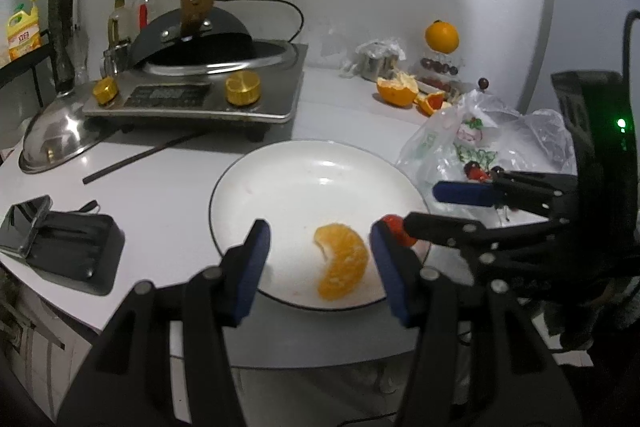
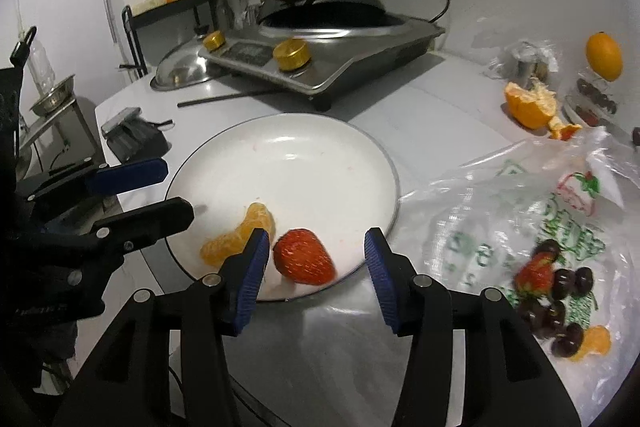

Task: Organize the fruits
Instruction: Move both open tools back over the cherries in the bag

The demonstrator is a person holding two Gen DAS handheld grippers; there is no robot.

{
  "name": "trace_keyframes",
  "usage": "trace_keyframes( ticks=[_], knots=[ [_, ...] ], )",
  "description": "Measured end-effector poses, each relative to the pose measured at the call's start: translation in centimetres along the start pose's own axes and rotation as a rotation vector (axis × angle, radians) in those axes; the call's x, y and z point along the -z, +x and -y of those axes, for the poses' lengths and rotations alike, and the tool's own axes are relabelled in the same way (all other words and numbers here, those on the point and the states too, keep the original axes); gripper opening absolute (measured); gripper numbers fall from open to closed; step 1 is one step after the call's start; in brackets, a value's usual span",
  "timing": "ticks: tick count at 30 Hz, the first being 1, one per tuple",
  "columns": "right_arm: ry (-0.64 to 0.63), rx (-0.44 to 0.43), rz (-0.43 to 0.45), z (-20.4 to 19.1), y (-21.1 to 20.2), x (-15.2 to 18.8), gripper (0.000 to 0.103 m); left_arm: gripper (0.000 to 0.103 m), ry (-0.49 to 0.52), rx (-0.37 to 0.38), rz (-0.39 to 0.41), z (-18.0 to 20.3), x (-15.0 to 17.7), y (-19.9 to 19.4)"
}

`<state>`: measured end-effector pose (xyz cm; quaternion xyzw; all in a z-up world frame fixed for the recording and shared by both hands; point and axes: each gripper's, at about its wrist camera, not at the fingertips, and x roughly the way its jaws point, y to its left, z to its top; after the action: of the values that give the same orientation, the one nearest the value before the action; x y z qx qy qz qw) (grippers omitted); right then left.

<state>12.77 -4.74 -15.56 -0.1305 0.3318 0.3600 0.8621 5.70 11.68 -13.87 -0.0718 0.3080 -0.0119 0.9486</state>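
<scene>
Both tools (image 1: pixel 320 263) (image 2: pixel 316 267) gaping, fruit near plate (image 2: pixel 304 163) rim

The plate (image 2: pixel 304 147) is glossy white glazed ceramic with a thin dark rim. On it the strawberry (image 2: pixel 304 257) has a shiny, pitted red skin, and the orange segment (image 1: pixel 343 261) looks moist and grainy. At right the plastic bag (image 2: pixel 520 203) is thin, clear, crinkled film. The table (image 1: pixel 160 195) is smooth and pale with a soft sheen. The stove (image 1: pixel 208 99) at upper left is brushed metal; its lid (image 1: pixel 56 139) is mirror-bright steel.
</scene>
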Motion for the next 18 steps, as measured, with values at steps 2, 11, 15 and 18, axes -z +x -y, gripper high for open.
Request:
trace_keyframes(
  ticks=[2,11,15,18],
  knots=[
    [0.008,0.007,0.014,0.4,-0.9,0.2,0.052,0.054,0.002,0.002,0.004,0.6,-0.1,-0.1],
    [0.028,0.034,0.064,2.4,-4.5,1.4,0.052,0.054,0.048,0.023,0.002,4.3,-0.5,-0.1],
    [0.05,0.046,0.085,3.8,-5.9,2.2,0.052,0.054,0.069,0.023,0.002,5.9,-0.8,0.1],
    [0.066,0.054,0.098,4.7,-6.8,2.8,0.052,0.054,0.086,0.026,-0.002,7.1,-1.0,0.2]
  ],
)
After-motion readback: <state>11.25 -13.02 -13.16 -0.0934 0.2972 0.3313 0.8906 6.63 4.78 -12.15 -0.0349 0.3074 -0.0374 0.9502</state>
